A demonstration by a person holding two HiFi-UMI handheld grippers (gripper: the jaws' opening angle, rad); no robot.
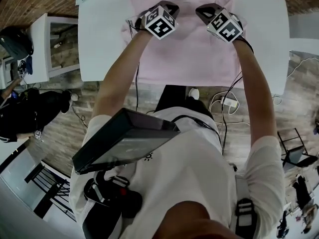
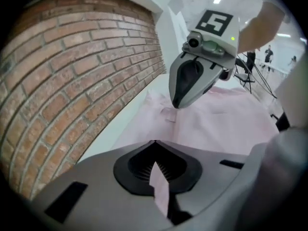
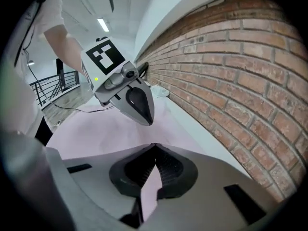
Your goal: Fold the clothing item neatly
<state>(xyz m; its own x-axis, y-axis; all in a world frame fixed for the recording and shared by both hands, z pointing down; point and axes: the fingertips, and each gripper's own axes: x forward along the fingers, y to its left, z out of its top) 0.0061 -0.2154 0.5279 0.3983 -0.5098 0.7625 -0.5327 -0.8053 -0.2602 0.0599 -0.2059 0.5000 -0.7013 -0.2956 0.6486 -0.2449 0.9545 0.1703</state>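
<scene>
Closest to the lens, white shirt (image 1: 199, 183) with dark flat box (image 1: 122, 141) at the chest. Beyond, both arms stretched out over white table (image 1: 99, 44). Spread flat on it, pink garment (image 1: 199, 59), with brick wall (image 2: 72, 81) along the table's far side. Near the cloth's far edge, left gripper (image 1: 171, 6), jaws pressed together on a fold of the pink fabric. Just beside it, right gripper (image 1: 204, 10), jaws likewise clamped on a pinch of the same cloth, both tilted downward.

The garment (image 1: 194, 59) lies on the table (image 1: 99, 44) (wall (image 2: 72, 81) behind it).
</scene>
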